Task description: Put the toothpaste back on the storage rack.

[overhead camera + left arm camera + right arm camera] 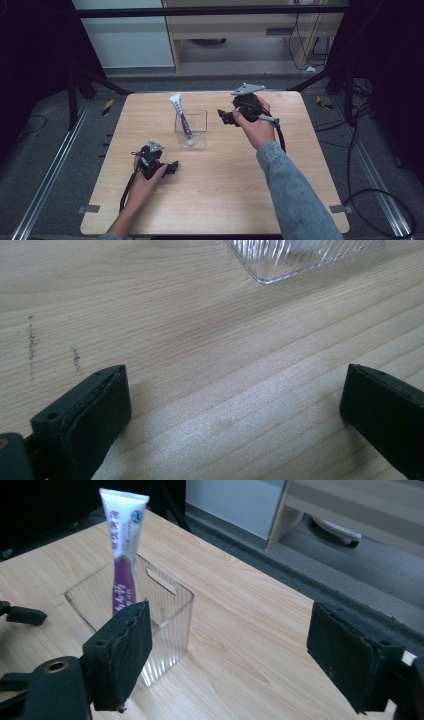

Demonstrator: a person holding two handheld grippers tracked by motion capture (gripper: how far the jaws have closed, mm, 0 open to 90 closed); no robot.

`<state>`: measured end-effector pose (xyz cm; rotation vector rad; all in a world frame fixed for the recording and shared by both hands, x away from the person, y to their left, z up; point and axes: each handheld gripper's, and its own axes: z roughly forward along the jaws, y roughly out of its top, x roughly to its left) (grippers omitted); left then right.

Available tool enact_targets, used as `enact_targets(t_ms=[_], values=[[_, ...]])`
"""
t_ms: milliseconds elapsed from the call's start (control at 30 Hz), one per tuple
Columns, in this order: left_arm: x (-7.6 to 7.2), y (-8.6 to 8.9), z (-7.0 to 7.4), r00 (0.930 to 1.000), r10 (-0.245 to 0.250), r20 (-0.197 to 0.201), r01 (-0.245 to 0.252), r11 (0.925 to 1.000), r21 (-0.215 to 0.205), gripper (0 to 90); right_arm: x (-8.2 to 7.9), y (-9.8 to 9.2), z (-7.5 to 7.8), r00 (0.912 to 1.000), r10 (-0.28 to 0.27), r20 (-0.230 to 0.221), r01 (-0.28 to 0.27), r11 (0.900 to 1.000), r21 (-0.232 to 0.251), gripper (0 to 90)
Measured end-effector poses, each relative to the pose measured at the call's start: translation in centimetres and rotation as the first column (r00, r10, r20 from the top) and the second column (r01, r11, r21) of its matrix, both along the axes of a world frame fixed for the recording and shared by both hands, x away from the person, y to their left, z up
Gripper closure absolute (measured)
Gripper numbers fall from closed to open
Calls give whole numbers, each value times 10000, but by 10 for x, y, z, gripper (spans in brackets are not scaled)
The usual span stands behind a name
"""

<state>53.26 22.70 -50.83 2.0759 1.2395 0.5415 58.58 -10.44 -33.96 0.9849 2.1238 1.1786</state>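
Left gripper [172,166], lower left of table [215,210]: jaws spread, empty, idle. Centre: tube [181,117] stands tilted inside clear box [191,131]. Right gripper [223,116], just right of box: jaws apart, empty. Step probably post-drop or pre-grasp; next move needs jaws aligned on tube top.

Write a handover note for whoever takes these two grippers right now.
Left gripper: open, nothing between its jaws, low over the table near its front left.
Right gripper: open, empty, just right of the clear box.
Tube: white and purple, standing tilted inside the box, top poking above the rim.
Done: tube sits in the box.
Left: probably just draw the right gripper away.
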Motion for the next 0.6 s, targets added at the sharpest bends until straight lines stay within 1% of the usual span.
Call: enact_targets(t_ms=[33, 100, 233, 300, 333, 367, 400, 500, 533, 600], values=[[0, 0, 0, 10000, 26, 16, -26, 10000, -37, 0, -1, -4, -2, 10000, -59, -64, 60, 10000, 41, 185], [0, 0, 0, 10000, -6, -6, 6, 10000, 16, 0, -2, -12, -5, 9997, -213, -84, 214, 9997, 80, 185], [0, 0, 0, 10000, 5, -3, -5, 10000, -2, 0, -5, -24, -10, 9995, -282, -120, 283, 9996, 56, 184], [0, 0, 0, 10000, 5, -6, -5, 10000, -5, 0, -6, -30, -13, 9991, -359, -209, 361, 9993, 91, 183], [0, 0, 0, 10000, 7, -8, -7, 10000, -6, 0, -7, -33, -15, 9989, -391, -272, 393, 9992, 44, 182], [0, 0, 0, 10000, 9, -7, -9, 10000, -7, 0, -9, -40, -20, 9985, -434, -325, 429, 9990, -150, 178], [0, 0, 0, 10000, 7, -8, -7, 10000, -7, 0, -9, -40, -20, 9985, -434, -325, 429, 9990, -150, 178], [0, 0, 0, 10000, 5, -7, -5, 10000, -4, 0, -14, -54, -33, 9962, -664, -556, 656, 9977, -174, 175], [0, 0, 0, 10000, 8, -8, -8, 10000, -7, 0, -14, -54, -33, 9962, -664, -556, 656, 9977, -174, 175], [0, 0, 0, 10000, 8, -8, -8, 10000, -10, 0, -17, -61, -39, 9948, -789, -646, 777, 9968, -200, 175]])
